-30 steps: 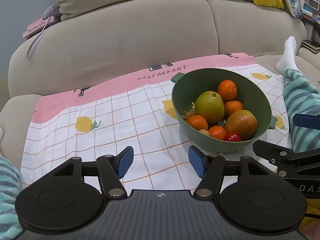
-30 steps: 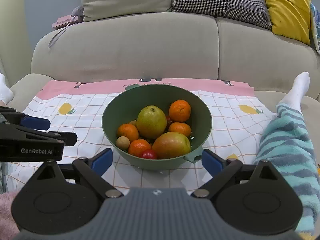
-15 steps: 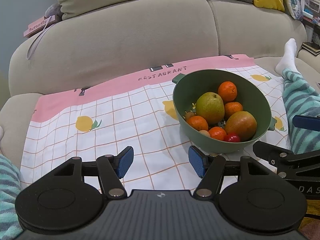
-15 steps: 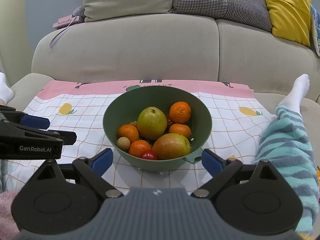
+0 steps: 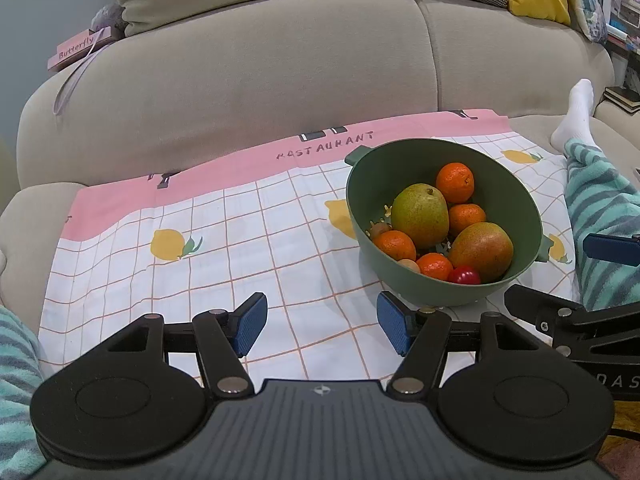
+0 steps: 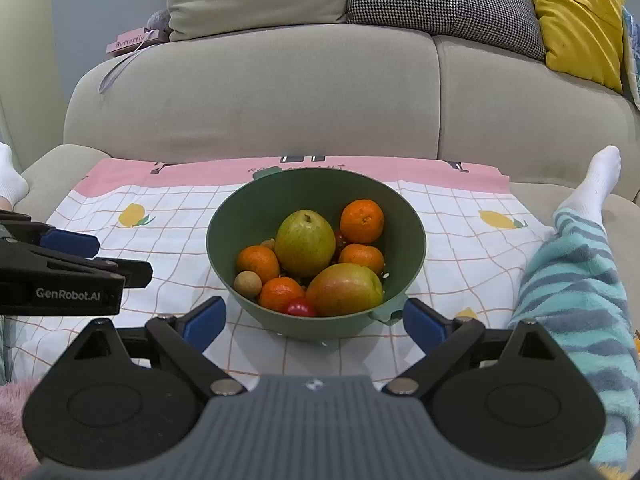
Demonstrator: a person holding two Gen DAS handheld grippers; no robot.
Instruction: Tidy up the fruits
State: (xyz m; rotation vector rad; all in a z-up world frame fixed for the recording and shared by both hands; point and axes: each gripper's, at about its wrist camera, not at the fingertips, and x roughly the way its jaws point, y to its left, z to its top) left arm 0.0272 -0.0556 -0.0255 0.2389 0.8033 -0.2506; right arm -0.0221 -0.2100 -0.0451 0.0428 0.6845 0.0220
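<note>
A green bowl [image 6: 248, 216] stands on a checked cloth [image 6: 168, 240] on the sofa seat. It holds a green pear [image 6: 305, 242], a red-green pear [image 6: 344, 289], several tangerines [image 6: 361, 221], a small beige fruit [image 6: 247, 283] and a red cherry tomato [image 6: 301, 308]. The bowl also shows in the left wrist view [image 5: 364, 184]. My right gripper [image 6: 315, 325] is open and empty, just in front of the bowl. My left gripper [image 5: 320, 322] is open and empty, over the cloth [image 5: 240, 240] to the bowl's left front.
The sofa back [image 6: 256, 92] rises behind the cloth, with cushions [image 6: 576, 20] on top and a pink book [image 5: 76, 50] at the left. A leg in striped teal trousers [image 6: 576, 280] lies along the cloth's right side. A socked foot [image 6: 10, 176] is at the far left.
Both views have shifted slightly, with the bowl sitting a touch lower in frame. Both grippers stay open and empty. The fruit has not moved.
</note>
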